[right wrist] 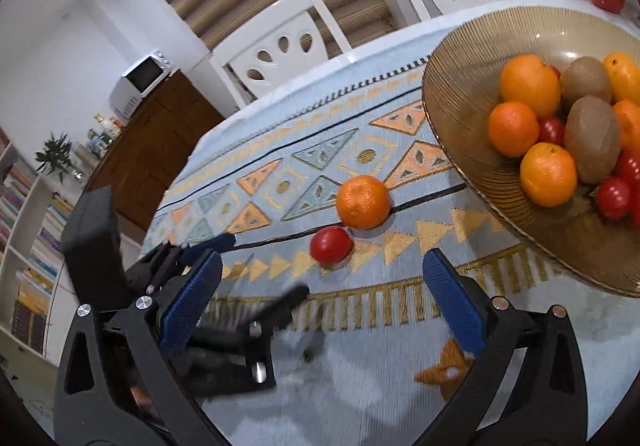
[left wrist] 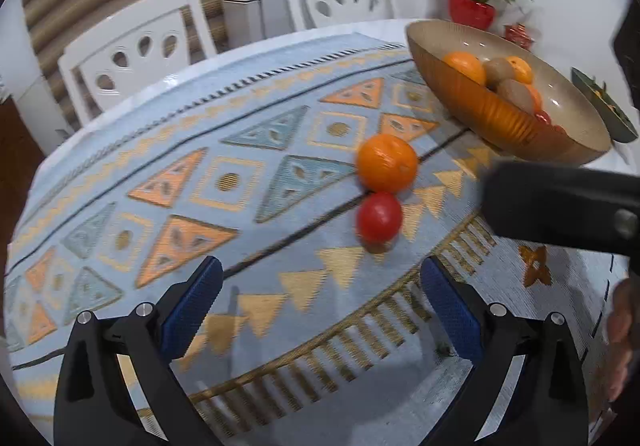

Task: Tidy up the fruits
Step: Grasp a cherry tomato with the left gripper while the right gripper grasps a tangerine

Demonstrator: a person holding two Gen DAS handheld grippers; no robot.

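Observation:
An orange [left wrist: 387, 163] and a small red tomato [left wrist: 379, 217] lie touching on the patterned tablecloth [left wrist: 208, 182], left of a ribbed amber bowl [left wrist: 500, 118] that holds oranges, kiwis and tomatoes. My left gripper [left wrist: 320, 294] is open and empty, hovering short of the two loose fruits. In the right wrist view the orange [right wrist: 363, 201] and tomato [right wrist: 331, 244] lie ahead of my right gripper [right wrist: 322, 286], which is open and empty. The bowl [right wrist: 452, 118] is to its right. The left gripper's body [right wrist: 224, 326] shows at lower left.
Two white chairs [left wrist: 132, 50] stand behind the table. A red pot with a green plant [left wrist: 472, 8] and a dark dish [left wrist: 604, 110] sit past the bowl. The table edge runs along the left, with a wooden cabinet [right wrist: 152, 150] and shelves beyond.

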